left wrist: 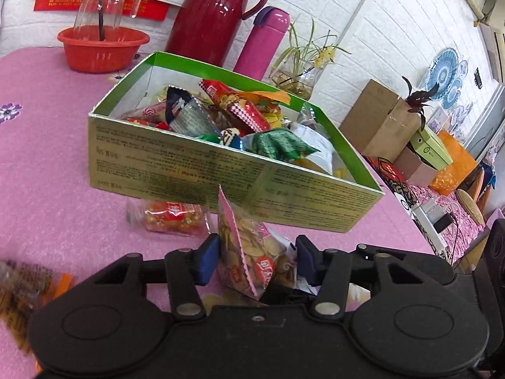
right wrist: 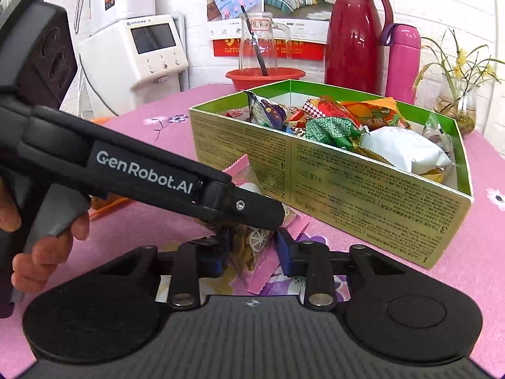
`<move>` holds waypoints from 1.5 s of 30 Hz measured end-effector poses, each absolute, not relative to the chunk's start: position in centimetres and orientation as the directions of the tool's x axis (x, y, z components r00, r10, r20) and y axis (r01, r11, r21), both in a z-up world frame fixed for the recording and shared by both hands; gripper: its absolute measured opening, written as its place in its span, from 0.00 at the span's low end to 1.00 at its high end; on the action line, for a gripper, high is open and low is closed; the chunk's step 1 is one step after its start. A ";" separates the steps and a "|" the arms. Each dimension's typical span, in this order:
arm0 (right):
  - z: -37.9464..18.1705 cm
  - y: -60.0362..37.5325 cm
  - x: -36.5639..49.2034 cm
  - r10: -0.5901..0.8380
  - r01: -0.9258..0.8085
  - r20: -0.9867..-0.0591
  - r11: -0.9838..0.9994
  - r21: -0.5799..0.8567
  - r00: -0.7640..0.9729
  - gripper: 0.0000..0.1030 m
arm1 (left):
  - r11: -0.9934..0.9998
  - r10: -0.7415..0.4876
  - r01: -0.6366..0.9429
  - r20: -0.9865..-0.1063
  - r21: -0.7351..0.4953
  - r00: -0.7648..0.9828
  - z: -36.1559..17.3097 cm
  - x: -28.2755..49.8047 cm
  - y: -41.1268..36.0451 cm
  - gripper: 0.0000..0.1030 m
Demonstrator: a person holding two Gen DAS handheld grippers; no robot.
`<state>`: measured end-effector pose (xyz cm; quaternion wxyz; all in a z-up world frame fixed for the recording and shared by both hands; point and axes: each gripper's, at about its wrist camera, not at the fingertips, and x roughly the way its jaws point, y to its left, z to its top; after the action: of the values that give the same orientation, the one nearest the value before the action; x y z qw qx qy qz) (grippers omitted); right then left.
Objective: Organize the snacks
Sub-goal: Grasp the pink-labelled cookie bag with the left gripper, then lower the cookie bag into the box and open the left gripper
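Note:
A pink-edged clear snack packet of chips [left wrist: 249, 252] is held in front of the green box [left wrist: 221, 170], which is full of mixed snack packets. My left gripper [left wrist: 257, 260] is shut on one end of the packet. My right gripper [right wrist: 252, 252] is shut on the same packet [right wrist: 262, 262] from the other side; the left gripper's black body [right wrist: 142, 173] crosses that view just above it. The box [right wrist: 363, 195] stands close behind. A red-orange snack packet [left wrist: 173, 218] lies on the pink tablecloth against the box's front wall.
A brown-orange packet [left wrist: 25, 287] lies at the left edge. Behind the box stand a red basin with a glass jug [left wrist: 101, 47], a dark red thermos [left wrist: 217, 12], a pink flask [left wrist: 265, 41] and a plant vase [left wrist: 296, 79]. Cardboard boxes [left wrist: 378, 120] sit off the table's right.

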<state>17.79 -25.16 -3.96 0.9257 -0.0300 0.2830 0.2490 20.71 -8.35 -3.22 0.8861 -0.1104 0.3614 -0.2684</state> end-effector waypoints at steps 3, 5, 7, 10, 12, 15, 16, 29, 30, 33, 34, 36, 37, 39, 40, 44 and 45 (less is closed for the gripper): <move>-3.4 -25.6 16.7 0.450 -0.473 -0.517 0.876 0.096 0.729 0.51 | 0.827 -0.563 0.411 -0.565 -0.384 0.604 -2.3 19.7 -8.4 0.22; -2.7 -25.7 16.1 0.448 -0.469 -0.494 0.878 0.089 0.745 0.51 | 0.820 -0.572 0.429 -0.547 -0.379 0.611 -1.4 19.1 -8.6 0.22; -1.9 -26.1 15.4 0.443 -0.463 -0.464 0.883 0.076 0.767 0.51 | 0.813 -0.583 0.448 -0.522 -0.373 0.623 -0.3 18.6 -8.9 0.22; -0.5 -26.9 14.8 0.427 -0.445 -0.412 0.894 0.058 0.805 0.51 | 0.801 -0.599 0.479 -0.481 -0.360 0.640 1.6 18.2 -9.7 0.22; 0.4 -27.3 14.8 0.413 -0.431 -0.376 0.902 0.041 0.830 0.51 | 0.793 -0.610 0.496 -0.458 -0.355 0.646 2.7 18.4 -10.2 0.22; 1.5 -27.8 15.3 0.391 -0.409 -0.331 0.913 0.018 0.859 0.51 | 0.782 -0.623 0.519 -0.425 -0.346 0.656 4.2 18.9 -11.2 0.22; 1.9 -28.1 15.6 0.384 -0.400 -0.319 0.916 0.016 0.867 0.51 | 0.779 -0.627 0.527 -0.414 -0.340 0.659 4.6 19.2 -11.6 0.22; 2.2 -30.4 21.6 0.328 -0.329 -0.268 0.943 0.044 0.906 0.49 | 0.766 -0.641 0.528 -0.394 -0.365 0.658 4.7 26.2 -14.2 0.22; 2.0 -30.4 22.1 0.327 -0.327 -0.270 0.944 0.043 0.906 0.49 | 0.769 -0.639 0.526 -0.397 -0.363 0.659 4.4 26.9 -14.3 0.23; 0.7 -30.2 24.2 0.316 -0.323 -0.290 0.946 0.025 0.903 0.49 | 0.798 -0.602 0.500 -0.417 -0.336 0.680 3.2 28.5 -14.4 0.38; 0.1 -30.0 24.9 0.298 -0.312 -0.309 0.950 0.004 0.903 0.49 | 0.813 -0.582 0.482 -0.427 -0.328 0.692 2.8 28.9 -14.3 0.60; -1.0 -30.0 26.1 0.253 -0.278 -0.348 0.960 -0.021 0.902 0.51 | 0.826 -0.562 0.458 -0.436 -0.327 0.702 2.0 29.2 -13.8 0.71; -1.3 -30.1 26.4 0.247 -0.272 -0.358 0.962 -0.022 0.901 0.52 | 0.827 -0.562 0.459 -0.442 -0.326 0.699 1.8 29.3 -13.5 0.71; -1.8 -30.4 26.3 0.252 -0.276 -0.359 0.961 -0.016 0.899 0.53 | 0.836 -0.549 0.454 -0.453 -0.308 0.703 1.5 29.3 -13.2 0.70; -1.8 -30.4 26.2 0.252 -0.276 -0.357 0.961 -0.016 0.899 0.57 | 0.840 -0.542 0.451 -0.454 -0.301 0.707 1.5 29.3 -13.0 0.70; -1.2 -30.7 25.2 0.260 -0.276 -0.348 0.961 0.001 0.901 0.70 | 0.833 -0.553 0.448 -0.451 -0.325 0.701 1.9 28.6 -12.2 0.72; -0.9 -30.8 24.8 0.263 -0.278 -0.341 0.961 0.005 0.902 0.81 | 0.832 -0.554 0.450 -0.451 -0.323 0.700 2.1 28.1 -12.0 0.75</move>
<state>24.77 -30.81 -0.90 0.9751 -0.0220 0.1719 0.1387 28.15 -11.98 2.09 0.9172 -0.0942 0.2739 -0.2737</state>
